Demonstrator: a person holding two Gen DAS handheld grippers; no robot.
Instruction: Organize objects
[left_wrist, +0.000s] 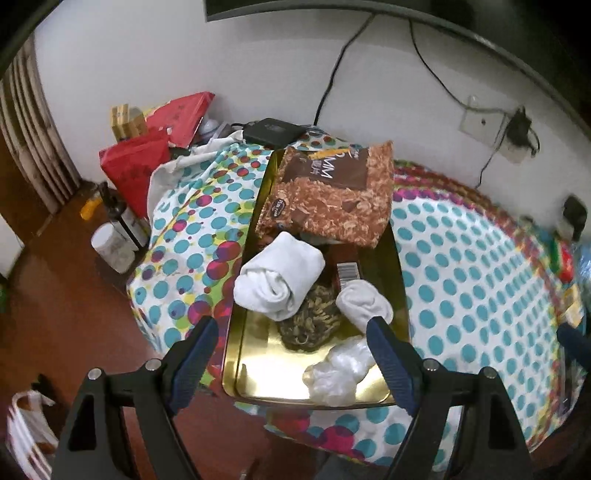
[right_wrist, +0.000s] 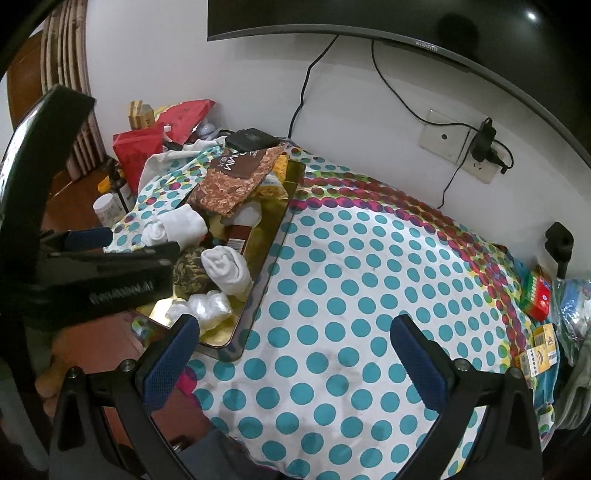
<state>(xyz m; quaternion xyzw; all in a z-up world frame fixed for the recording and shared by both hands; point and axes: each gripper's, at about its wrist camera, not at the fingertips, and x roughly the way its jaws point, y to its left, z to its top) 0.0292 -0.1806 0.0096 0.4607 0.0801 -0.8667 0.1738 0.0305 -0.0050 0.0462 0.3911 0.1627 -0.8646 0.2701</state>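
Two rolled socks, beyond left hand-held gripper

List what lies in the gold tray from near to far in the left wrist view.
Crumpled clear plastic → brown patterned bundle → large rolled white sock → brown snack bag at the far end.

The tray is polished gold metal, mirror-glossy. Rolled socks are soft white cloth, the crumpled bag clear shiny plastic. The spotted cloth over the worktop looks matt.
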